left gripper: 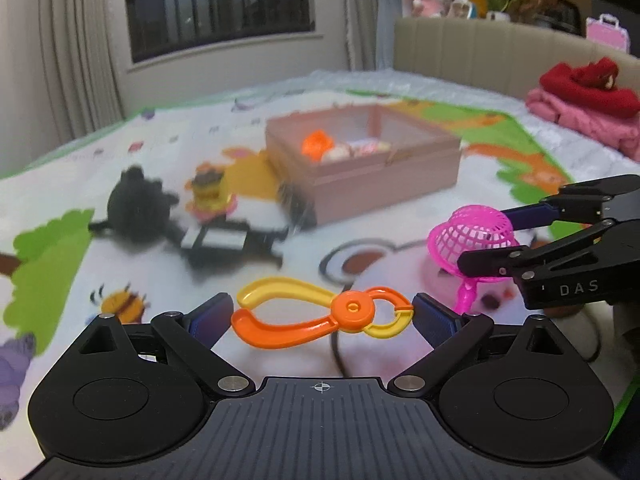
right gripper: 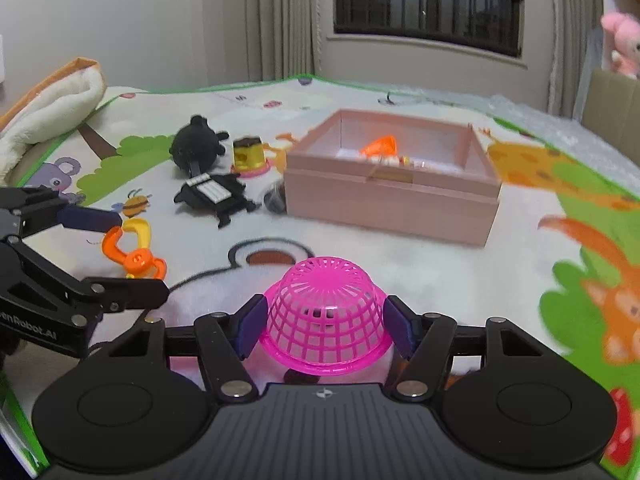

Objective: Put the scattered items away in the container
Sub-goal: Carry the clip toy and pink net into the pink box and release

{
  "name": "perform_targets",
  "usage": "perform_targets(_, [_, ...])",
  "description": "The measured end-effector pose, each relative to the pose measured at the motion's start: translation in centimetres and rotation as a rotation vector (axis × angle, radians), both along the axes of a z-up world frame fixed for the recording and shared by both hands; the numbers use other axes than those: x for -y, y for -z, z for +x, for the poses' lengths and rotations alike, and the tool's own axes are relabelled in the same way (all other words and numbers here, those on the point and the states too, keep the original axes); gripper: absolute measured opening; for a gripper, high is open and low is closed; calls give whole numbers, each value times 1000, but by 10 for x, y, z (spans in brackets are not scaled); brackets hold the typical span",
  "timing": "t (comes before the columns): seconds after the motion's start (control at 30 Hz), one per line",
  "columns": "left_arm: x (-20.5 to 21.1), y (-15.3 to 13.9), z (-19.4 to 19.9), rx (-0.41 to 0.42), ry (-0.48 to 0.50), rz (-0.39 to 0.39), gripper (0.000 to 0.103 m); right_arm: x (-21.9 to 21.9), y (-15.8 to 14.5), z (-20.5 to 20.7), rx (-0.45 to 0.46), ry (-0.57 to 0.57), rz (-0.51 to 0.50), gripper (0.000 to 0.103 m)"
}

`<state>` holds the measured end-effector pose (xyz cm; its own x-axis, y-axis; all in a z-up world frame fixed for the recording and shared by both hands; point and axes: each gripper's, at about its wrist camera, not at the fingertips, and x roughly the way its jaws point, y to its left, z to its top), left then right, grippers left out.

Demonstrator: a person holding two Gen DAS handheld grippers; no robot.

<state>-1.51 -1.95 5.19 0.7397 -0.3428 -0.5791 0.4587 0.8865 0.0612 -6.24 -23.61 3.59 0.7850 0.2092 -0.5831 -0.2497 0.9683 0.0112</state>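
My left gripper (left gripper: 324, 314) is shut on orange-and-yellow toy tongs (left gripper: 280, 332), one pad at each end, just above the play mat. In the right wrist view the tongs (right gripper: 134, 258) sit between its fingers at the left. My right gripper (right gripper: 326, 328) is shut on an upturned pink mesh strainer (right gripper: 324, 312), with a pad against each side of the bowl. The left wrist view shows that strainer (left gripper: 472, 236) at the right, its handle hanging down. The pink box (left gripper: 360, 176) (right gripper: 392, 208) stands open ahead, with an orange toy and other small items inside.
A black plush toy (right gripper: 196, 146), a yellow toy cake (right gripper: 248, 156) and a black-and-white gadget (right gripper: 212, 192) lie left of the box. Folded red and pink clothes (left gripper: 584, 108) sit at the far right. A white blanket (right gripper: 48, 108) lies at the mat's left edge.
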Motion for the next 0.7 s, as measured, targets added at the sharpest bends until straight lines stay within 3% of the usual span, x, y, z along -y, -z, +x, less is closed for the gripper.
perform_targets(0.13, [22, -23, 17, 61, 60, -10, 99, 13, -24, 6, 78, -3, -42, 64])
perform_targets(0.23, [47, -40, 43, 140, 105, 4, 99, 19, -45, 22, 185, 7, -138, 64])
perform_targets(0.33, [73, -56, 79, 227, 130, 22, 99, 24, -65, 59, 307, 35, -275, 64])
perform_targets(0.43, [92, -65, 115, 297, 142, 22, 99, 36, -83, 110, 343, 64, -315, 64])
perform_targets(0.5, [97, -64, 139, 305, 153, -22, 99, 48, -91, 147, 329, 62, -274, 64])
perform_targets(0.6, [99, -54, 167, 231, 164, -57, 99, 72, -91, 195, 221, 12, -101, 67])
perform_targets(0.63, [96, -48, 169, 223, 143, -60, 100, 78, -88, 205, 196, 33, -69, 75])
perform_targets(0.7, [88, -37, 166, 197, 113, -60, 100, 85, -79, 217, 160, 90, -51, 76])
